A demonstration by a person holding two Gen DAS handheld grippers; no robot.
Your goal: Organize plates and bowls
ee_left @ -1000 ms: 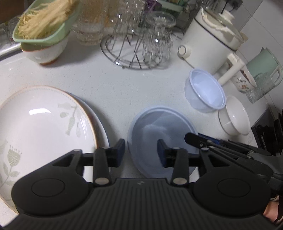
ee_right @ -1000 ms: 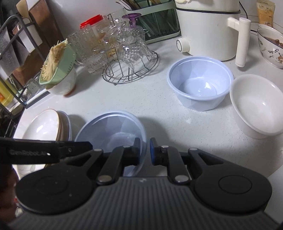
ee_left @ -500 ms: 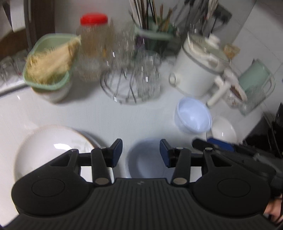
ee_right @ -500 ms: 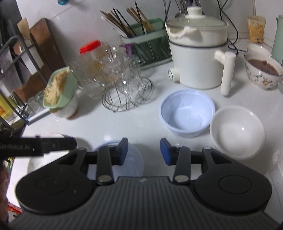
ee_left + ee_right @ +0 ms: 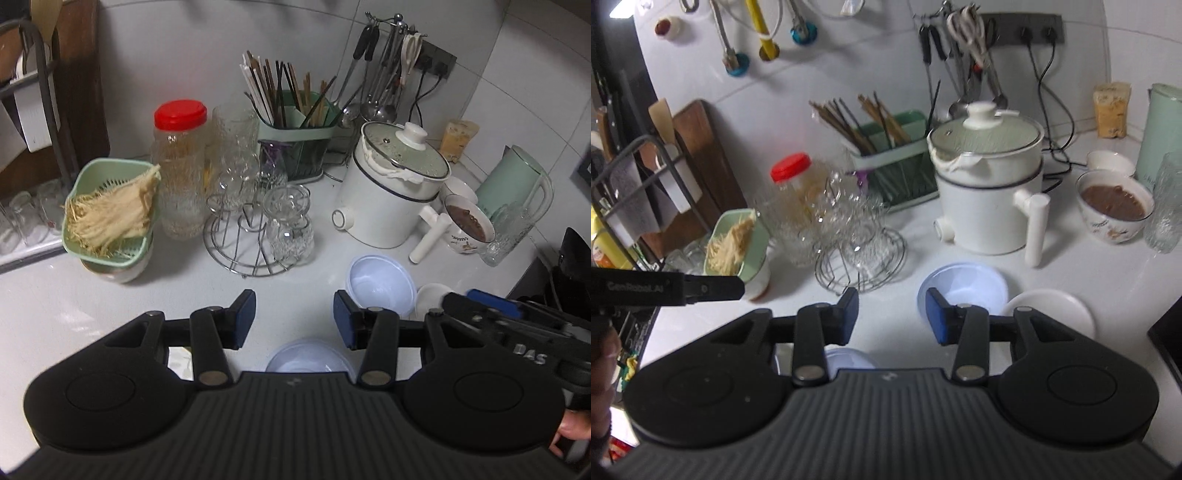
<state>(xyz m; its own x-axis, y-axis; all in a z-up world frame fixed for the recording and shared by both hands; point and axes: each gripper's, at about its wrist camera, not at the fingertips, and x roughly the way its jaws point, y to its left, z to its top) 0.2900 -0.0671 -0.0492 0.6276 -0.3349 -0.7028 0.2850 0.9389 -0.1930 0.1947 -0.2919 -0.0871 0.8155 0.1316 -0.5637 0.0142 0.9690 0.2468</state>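
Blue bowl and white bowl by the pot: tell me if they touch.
Cannot tell. In the right wrist view the blue bowl and white bowl rims meet or overlap, with no gap visible.

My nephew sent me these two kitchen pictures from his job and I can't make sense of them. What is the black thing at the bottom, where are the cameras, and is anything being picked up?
There is no robot here. A person holds one hand-held gripper in each hand, and each carries a wide-angle camera looking forward along its two blue-padded fingers. One picture comes from the left hand-held gripper, the other from the right hand-held gripper. Both stand open and hold nothing.

On the white countertop sit a pale blue plastic bowl, a plain white ceramic bowl beside it, and a second pale blue plastic bowl just under the grippers. Behind them are a white electric cooking pot with a glass lid, a wire rack of drinking glasses, a red-lidded clear jar and a green chopstick holder.
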